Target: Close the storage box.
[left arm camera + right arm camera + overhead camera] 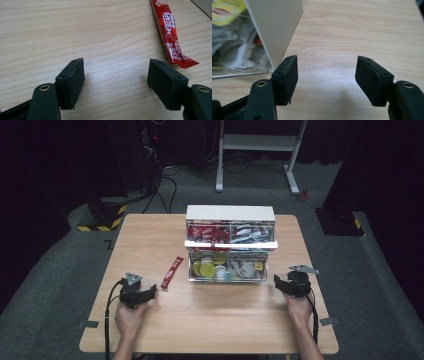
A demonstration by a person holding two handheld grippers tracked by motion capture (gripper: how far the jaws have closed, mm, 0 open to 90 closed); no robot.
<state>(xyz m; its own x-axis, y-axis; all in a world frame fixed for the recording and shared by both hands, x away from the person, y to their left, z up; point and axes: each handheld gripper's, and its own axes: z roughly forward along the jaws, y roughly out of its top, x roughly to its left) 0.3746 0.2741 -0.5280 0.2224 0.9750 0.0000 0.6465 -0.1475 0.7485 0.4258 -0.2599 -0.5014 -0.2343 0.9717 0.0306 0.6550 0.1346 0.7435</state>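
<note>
Your left gripper (116,75) rests on the table (75,30), jaws apart and empty, the red coffee stick (168,32) just beyond its right jaw. Your right gripper (327,75), also apart and empty, waits beside the drawer box (230,245). Next, I judge, shift left to straddle the stick, then close.

black hand-held gripper (150,293), grey plate, cable

1. The whole table (150,330) is seen from above, facing forward and down.
2. The red sachet (170,32) is viewed closely along the left jaws; shared with the high view.
3. The organizer box (277,27) is viewed closely along the right jaws.
</note>
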